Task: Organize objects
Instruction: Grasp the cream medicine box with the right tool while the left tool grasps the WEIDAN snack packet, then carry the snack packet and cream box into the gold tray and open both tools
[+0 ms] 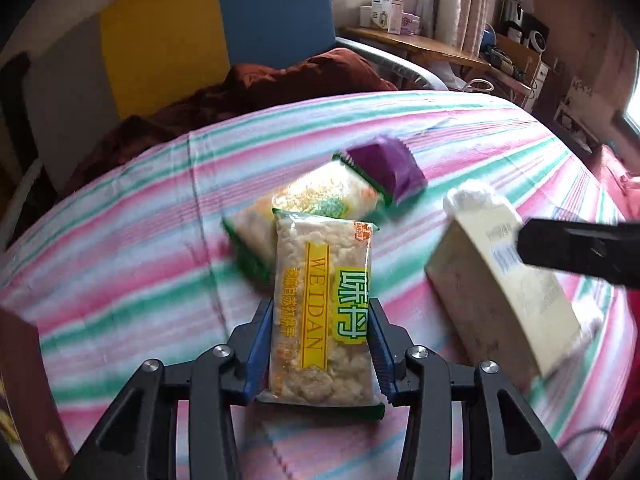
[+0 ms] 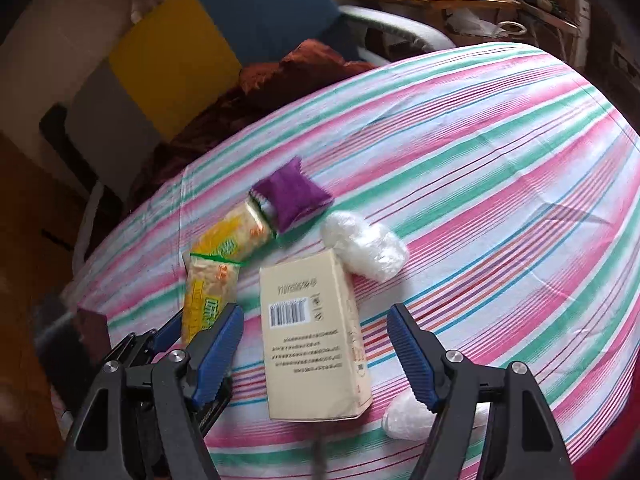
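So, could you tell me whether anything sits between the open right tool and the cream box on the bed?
Nothing visible does. The right tool is open with the cream box lying flat directly between its fingers. A plastic-wrapped bundle touches the box's far corner, and another lies by the right finger, neither blocking the way.

1. The second clear green-edged rice-cracker packet (image 1: 320, 196) is partly covered by the nearer clear packet with a yellow label (image 1: 320, 304) and by the small purple foil pouch (image 1: 390, 170).
2. The far end of the cream cardboard box (image 1: 500, 292) is blurred, and part is hidden by the black tongs (image 1: 580, 246) of the right hand.
3. The box's small print (image 2: 308, 354) cannot be read in the right wrist view.
4. A white plastic-wrapped bundle (image 2: 412, 418) is partly hidden behind one blue-padded finger (image 2: 412, 354).
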